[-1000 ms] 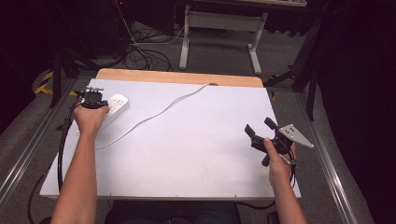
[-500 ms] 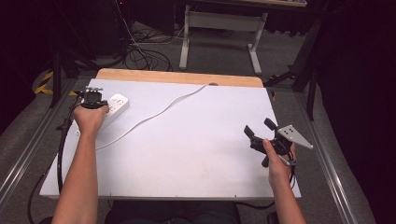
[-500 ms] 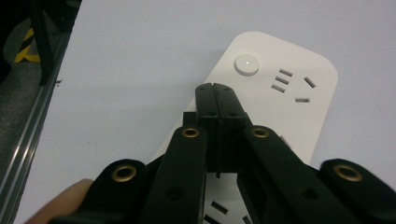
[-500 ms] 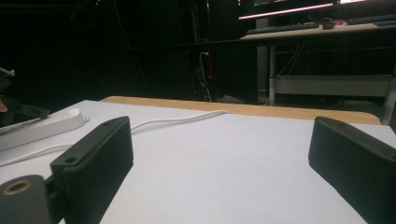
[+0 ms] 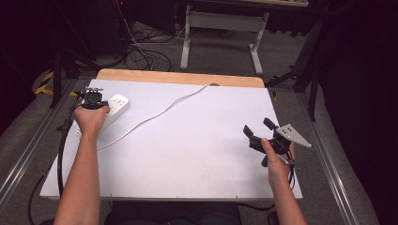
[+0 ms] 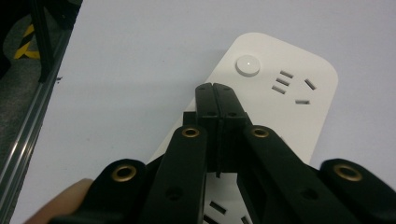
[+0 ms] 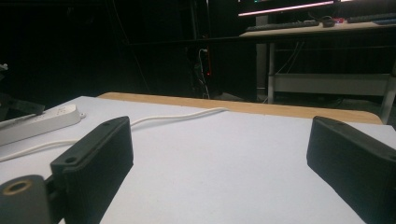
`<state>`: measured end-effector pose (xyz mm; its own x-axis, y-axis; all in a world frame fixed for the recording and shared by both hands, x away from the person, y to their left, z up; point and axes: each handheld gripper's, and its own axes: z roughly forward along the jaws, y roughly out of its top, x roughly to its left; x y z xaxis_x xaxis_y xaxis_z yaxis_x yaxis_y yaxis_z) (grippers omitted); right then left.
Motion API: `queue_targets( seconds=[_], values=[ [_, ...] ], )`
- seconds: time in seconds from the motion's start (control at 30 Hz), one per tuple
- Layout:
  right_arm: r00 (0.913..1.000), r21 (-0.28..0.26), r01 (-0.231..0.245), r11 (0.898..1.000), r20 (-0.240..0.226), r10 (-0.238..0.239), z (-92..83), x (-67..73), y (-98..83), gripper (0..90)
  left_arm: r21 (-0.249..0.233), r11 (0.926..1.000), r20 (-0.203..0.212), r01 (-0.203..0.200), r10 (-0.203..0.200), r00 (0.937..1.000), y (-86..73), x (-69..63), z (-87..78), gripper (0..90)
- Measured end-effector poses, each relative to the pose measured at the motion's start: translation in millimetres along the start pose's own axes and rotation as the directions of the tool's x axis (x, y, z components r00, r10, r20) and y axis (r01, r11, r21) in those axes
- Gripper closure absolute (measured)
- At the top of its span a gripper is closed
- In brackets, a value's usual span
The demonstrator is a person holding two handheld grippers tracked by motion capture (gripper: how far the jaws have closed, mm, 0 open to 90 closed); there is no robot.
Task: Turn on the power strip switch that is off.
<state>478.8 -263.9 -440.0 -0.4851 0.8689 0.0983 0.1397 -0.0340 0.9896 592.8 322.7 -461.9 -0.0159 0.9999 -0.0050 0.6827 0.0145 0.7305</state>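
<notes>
Jaws of the left gripper [image 6: 215, 88] stay pressed together over the power strip [image 6: 280, 98] at the desk's [image 5: 197, 154] left edge, nothing shifting, while the right gripper [image 5: 258, 131] idles agape.

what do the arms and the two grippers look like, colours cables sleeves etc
Both forearms are bare, with no sleeves in the high view. The left gripper is black, with brass-coloured rivets on its linkage, and trails a black cable. The right gripper has black ribbed pads and a grey three-cornered plate on top.
</notes>
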Motion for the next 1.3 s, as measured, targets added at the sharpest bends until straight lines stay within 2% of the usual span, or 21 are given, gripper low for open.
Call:
queue_targets(
  seconds=[0.1, 0.2, 0.33, 0.53, 0.7, 0.9, 1.0, 1.1, 1.2, 1.3],
  values=[
    [1.0, 0.001, -0.004, 1.0, 0.001, 0.004, 0.1, -0.3, 0.0, 7.5, -0.003, 1.0, -0.001, -0.006, 0.006, 1.0, -0.2, -0.1, 0.1, 90.0],
    [1.0, 0.005, 0.0, 1.0, -0.006, 0.0, 1.1, 0.5, -0.5, 7.5, -0.008, 0.9997, 0.013, 0.025, -0.025, 0.9996, -0.6, 2.6, 0.0, 90.0],
    [0.9999, 0.01, -0.003, 1.0, -0.012, 0.003, 1.7, 1.5, -0.9, 7.5, -0.001, 0.9992, 0.03, 0.04, -0.04, 0.9987, 0.1, 5.0, -0.3, 90.0],
    [0.9999, 0.011, -0.01, 1.0, -0.012, 0.01, 1.7, 0.5, -0.9, 7.5, -0.003, 0.9995, 0.027, 0.032, -0.032, 0.9991, 0.8, 4.7, 0.4, 90.0],
    [0.9998, 0.015, -0.011, 1.0, -0.017, 0.011, 3.3, 1.5, -1.6, 7.5, -0.004, 0.9979, 0.068, 0.065, -0.064, 0.9956, 2.0, 10.5, -0.2, 89.8],
    [0.9997, 0.024, -0.009, 1.0, -0.02, 0.01, 3.6, 2.1, -2.2, 7.6, -0.008, 0.9989, 0.054, 0.046, -0.046, 0.9975, 1.8, 9.0, -0.1, 89.8],
    [0.9998, 0.025, -0.01, 1.0, -0.018, 0.01, 3.6, 1.8, -2.5, 7.6, -0.008, 0.9986, 0.053, 0.052, -0.051, 0.9973, 1.8, 8.9, 0.0, 89.7],
    [0.9998, 0.024, -0.009, 1.0, -0.018, 0.009, 2.9, 1.9, -2.3, 7.6, -0.032, 0.9982, 0.058, 0.051, -0.049, 0.9971, -0.1, 9.0, 1.4, 89.6],
    [0.9998, 0.023, -0.009, 1.0, -0.02, 0.009, 2.3, 1.6, -2.3, 7.6, -0.068, 0.9934, 0.084, 0.093, -0.087, 0.9926, -4.1, 11.3, 3.3, 89.5],
    [0.9998, 0.019, -0.015, 1.0, -0.014, 0.015, 1.2, -0.2, -2.3, 7.6, -0.09, 0.989, 0.111, 0.117, -0.107, 0.9881, -6.6, 12.1, 3.1, 89.6]
  ],
)
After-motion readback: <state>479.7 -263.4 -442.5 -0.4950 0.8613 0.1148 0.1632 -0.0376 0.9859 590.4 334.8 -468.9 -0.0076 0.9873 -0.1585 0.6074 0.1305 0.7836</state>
